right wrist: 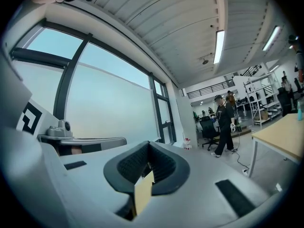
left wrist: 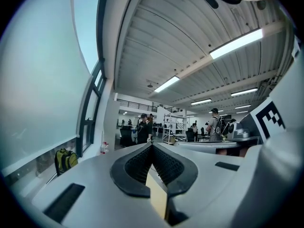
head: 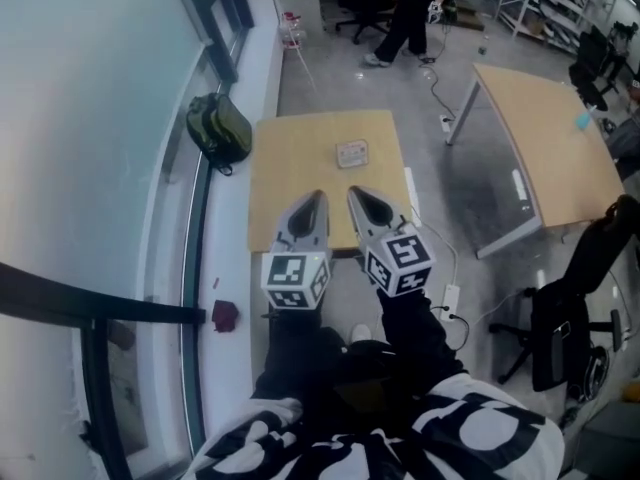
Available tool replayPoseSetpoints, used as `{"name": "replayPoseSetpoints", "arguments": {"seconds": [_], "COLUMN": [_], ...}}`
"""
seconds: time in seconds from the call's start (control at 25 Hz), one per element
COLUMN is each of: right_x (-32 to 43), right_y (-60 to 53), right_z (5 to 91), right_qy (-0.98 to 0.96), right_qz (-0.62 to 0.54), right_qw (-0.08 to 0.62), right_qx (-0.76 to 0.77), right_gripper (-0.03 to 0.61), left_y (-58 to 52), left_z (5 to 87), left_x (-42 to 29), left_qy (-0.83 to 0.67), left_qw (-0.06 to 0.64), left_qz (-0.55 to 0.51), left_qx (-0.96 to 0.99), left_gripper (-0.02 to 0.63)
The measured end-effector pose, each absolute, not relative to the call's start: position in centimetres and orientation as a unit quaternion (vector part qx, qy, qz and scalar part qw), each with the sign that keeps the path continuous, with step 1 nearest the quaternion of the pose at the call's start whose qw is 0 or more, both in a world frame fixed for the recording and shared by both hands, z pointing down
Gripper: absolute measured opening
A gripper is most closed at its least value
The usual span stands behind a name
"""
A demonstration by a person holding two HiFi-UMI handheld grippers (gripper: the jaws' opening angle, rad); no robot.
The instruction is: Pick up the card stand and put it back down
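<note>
The card stand is a small pale flat-looking piece lying on a small wooden table ahead of me. Both grippers are held level, side by side, short of the table's near edge. My left gripper has its jaws pressed together with nothing held; in the left gripper view its black pads meet at the tip. My right gripper is likewise shut and empty, its pads closing to a point. A tan sliver of the table shows below each pair of jaws. Neither gripper view shows the stand.
A green backpack leans by the window wall on the left, beside the table. A larger wooden table stands to the right, and a black office chair at the near right. A person stands far ahead. A power strip and cables lie on the floor.
</note>
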State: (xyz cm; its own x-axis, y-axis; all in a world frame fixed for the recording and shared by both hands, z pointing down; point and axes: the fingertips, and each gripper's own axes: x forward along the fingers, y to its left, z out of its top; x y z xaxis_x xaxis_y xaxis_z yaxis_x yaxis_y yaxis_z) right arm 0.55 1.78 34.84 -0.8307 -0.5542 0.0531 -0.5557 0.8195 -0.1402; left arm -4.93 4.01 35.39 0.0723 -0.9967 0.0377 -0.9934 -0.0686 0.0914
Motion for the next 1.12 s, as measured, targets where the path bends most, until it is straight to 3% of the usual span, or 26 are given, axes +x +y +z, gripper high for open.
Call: {"name": "replayPoseSetpoints", "arguments": {"seconds": [0.68, 1.12], "right_x": [-4.4, -2.8], "right_y": [-11.5, -15.0], "right_z": [32.8, 39.5], "right_qy": [-0.934, -0.908], "right_qz": [0.044, 0.094], "right_qw": [-0.012, 0.03], "right_qx": [0.355, 0.407], "right_gripper": [0.018, 0.018], "left_y": [-10.5, -14.7], "left_z": [32.7, 39.7], "left_x": [-9.1, -10.5], "left_qy": [-0.597, -0.542], "left_qw": [0.0, 0.067], "left_qz": [-0.028, -0.005], "left_qx": [0.802, 0.838], "left_gripper": [0.006, 0.006]}}
